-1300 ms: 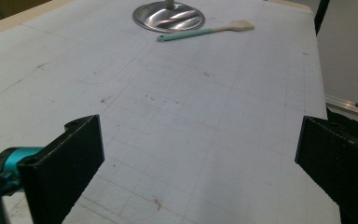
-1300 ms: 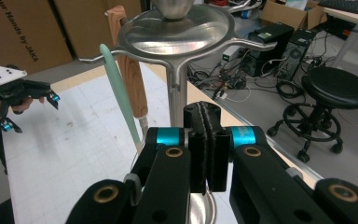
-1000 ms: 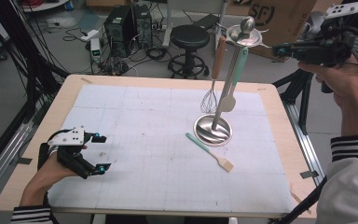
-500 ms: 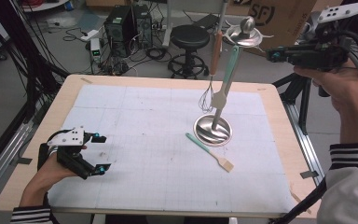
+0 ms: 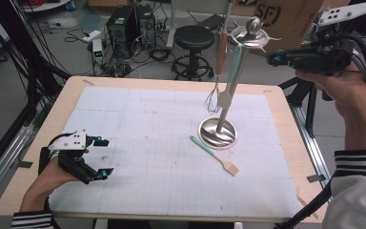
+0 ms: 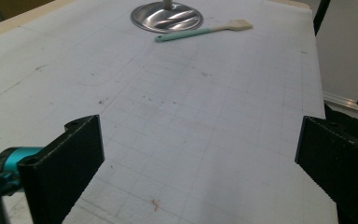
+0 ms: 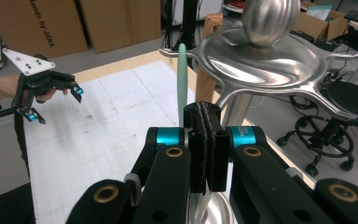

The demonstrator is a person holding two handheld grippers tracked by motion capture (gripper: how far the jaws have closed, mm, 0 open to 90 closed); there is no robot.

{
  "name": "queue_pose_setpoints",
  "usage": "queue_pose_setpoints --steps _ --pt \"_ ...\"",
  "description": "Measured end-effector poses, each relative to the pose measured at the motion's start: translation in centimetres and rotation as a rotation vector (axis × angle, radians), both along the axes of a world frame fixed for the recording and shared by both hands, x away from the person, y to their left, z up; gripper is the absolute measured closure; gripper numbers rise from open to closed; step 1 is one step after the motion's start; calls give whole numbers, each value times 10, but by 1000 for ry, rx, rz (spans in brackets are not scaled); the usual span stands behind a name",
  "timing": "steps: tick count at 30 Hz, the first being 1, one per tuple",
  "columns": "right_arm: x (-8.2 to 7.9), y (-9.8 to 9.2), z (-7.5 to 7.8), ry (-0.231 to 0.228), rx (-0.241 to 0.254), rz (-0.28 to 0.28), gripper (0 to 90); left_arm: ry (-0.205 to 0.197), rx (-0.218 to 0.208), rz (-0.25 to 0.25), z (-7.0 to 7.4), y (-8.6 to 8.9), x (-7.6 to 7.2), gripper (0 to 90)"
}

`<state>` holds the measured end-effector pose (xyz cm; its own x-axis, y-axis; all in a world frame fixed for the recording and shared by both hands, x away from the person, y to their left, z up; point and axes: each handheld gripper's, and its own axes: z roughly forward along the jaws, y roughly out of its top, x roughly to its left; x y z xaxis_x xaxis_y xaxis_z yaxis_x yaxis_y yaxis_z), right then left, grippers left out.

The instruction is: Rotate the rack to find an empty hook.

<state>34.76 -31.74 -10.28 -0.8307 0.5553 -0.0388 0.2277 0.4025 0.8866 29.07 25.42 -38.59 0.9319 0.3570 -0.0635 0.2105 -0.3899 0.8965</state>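
A steel utensil stand (image 5: 218, 132) rises from its round base on the mat, right of centre, to a hooked top (image 5: 252, 36). From the hooks hang a whisk (image 5: 213, 100) with an orange handle and a teal-handled spatula (image 5: 233, 67). A second teal spatula (image 5: 214, 155) lies flat in front of the base. My right gripper (image 5: 271, 58) is held high, just right of the stand's top, shut with nothing between its pads (image 7: 207, 112). The hanging teal handle (image 7: 182, 79) shows just beyond them. My left gripper (image 5: 103, 158) rests on the mat at the left, open and empty (image 6: 200, 158).
A white gridded mat (image 5: 162, 157) covers the wooden table (image 5: 276, 98). Beyond the far edge stand a black stool (image 5: 195, 38), computer cases (image 5: 124, 24) and cardboard boxes (image 5: 286, 14). Cables hang along the left side.
My right gripper has moved a little to the left, closer to the stand's top, still shut. The left gripper has stayed where it was.
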Motion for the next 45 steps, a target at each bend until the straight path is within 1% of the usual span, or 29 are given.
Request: queue_pose_setpoints --steps 1,3,5,6,7,10,18,23,25,27,29,32,33,36,39,41,43,45 --pt "0 -2 0 1 -5 -8 889 2 -2 0 0 0 0 17" --pt "1 -6 0 -4 -1 -21 889 2 0 2 0 0 0 17" --pt "1 -9 0 0 8 -36 889 5 0 1 -1 0 0 17" --pt "2 -9 0 7 15 -38 889 5 2 0 -1 0 0 17" --pt "3 -9 0 2 10 -39 889 4 5 -2 -1 0 0 17" --pt "5 -5 -1 8 4 -28 889 4 1 -1 -1 0 0 17" --pt "5 6 -1 -4 -4 0 889 2 0 2 -1 0 0 17" --pt "4 12 -1 10 -6 8 889 0 1 2 0 1 0 17" --pt "4 13 -2 9 -10 12 889 -1 2 1 0 1 -1 17" --pt "3 12 -4 7 -3 12 888 3 -3 6 0 1 -1 17" --pt "1 11 -7 18 -6 19 887 4 -4 6 0 1 -1 17" --pt "-4 9 -14 28 -29 13 856 3 -6 9 -1 2 0 16" --pt "-5 8 -17 25 -31 14 849 1 -2 8 0 2 0 17" --pt "-11 5 -26 37 -32 10 822 0 1 9 0 2 0 17" --pt "-18 4 -34 30 -40 8 733 3 2 7 -1 1 0 16" --pt "-23 3 -39 33 -58 5 691 3 5 10 -1 1 0 17" --pt "-28 4 -45 27 -74 6 620 3 6 10 -1 1 0 17" --pt "-33 4 -52 25 -69 15 585 3 8 13 -1 0 0 17"
